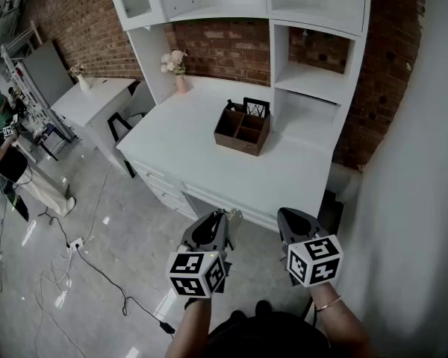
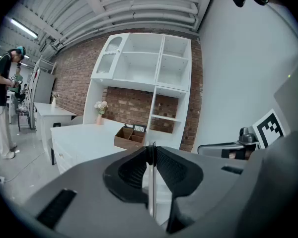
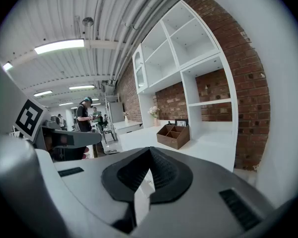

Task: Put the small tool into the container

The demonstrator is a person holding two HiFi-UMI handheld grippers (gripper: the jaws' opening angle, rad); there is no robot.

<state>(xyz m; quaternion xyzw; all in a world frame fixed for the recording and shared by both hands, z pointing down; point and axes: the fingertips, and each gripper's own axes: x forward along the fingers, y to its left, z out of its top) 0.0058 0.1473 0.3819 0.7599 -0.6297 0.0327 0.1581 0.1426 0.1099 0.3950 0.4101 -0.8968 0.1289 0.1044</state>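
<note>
A brown wooden container (image 1: 243, 129) with open compartments stands on the white desk (image 1: 187, 148), well ahead of both grippers. It also shows as the container (image 2: 129, 136) in the left gripper view and the container (image 3: 174, 135) in the right gripper view. My left gripper (image 1: 225, 216) hangs off the desk's front edge. In its own view the left gripper (image 2: 151, 148) is shut on the small tool (image 2: 151, 185), a thin silvery shaft upright between the pads. My right gripper (image 1: 282, 213) is beside it, and the right gripper (image 3: 150, 150) has its jaws together with nothing in them.
A pink vase of flowers (image 1: 178, 69) and a black frame (image 1: 256, 107) sit at the desk's back, under white shelving (image 1: 313, 80). A second white table (image 1: 89, 99) and people stand at the left. Cables (image 1: 82, 263) lie on the floor.
</note>
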